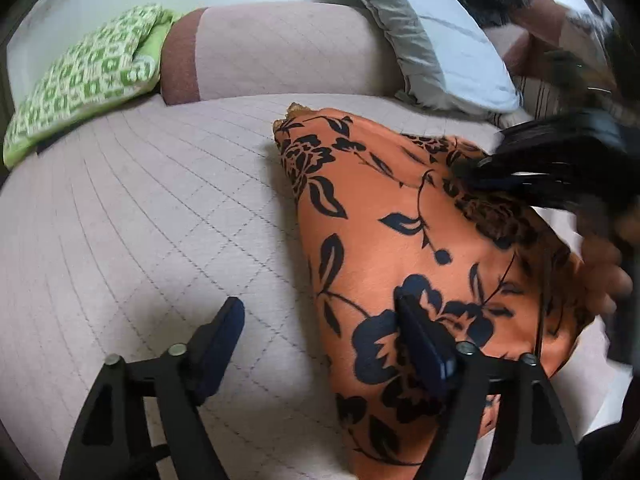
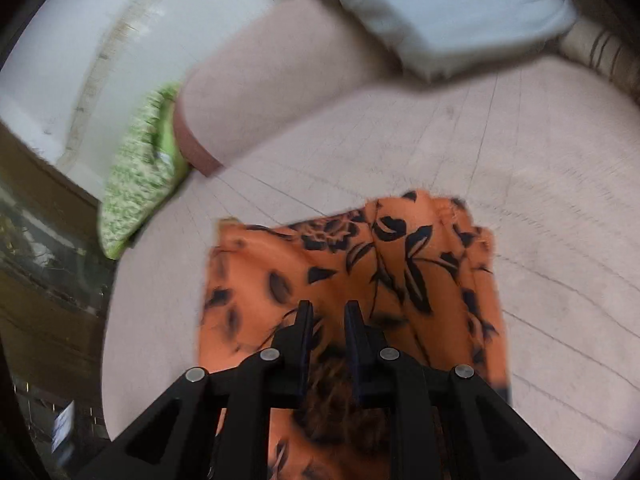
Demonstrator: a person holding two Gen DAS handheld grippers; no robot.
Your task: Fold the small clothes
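Note:
An orange garment with a black flower print (image 1: 380,208) lies on a quilted pale pink bed cover (image 1: 140,220). My left gripper (image 1: 322,316) is open wide at the garment's left edge: one finger is over the bare cover, the other over the print, and nothing is pinched. In the right wrist view the same garment (image 2: 400,264) has folds running up to my right gripper (image 2: 329,312). Its fingers stand close together, shut on bunched cloth with dark lace. That view is blurred by motion. A hand (image 1: 604,276) shows at the garment's right side.
A green patterned pillow (image 1: 80,80) lies at the far left of the bed. A pink bolster (image 1: 280,48) runs along the back, with a grey-and-white pillow (image 1: 440,40) leaning on it. The bed's left edge and the dark floor (image 2: 48,280) show in the right wrist view.

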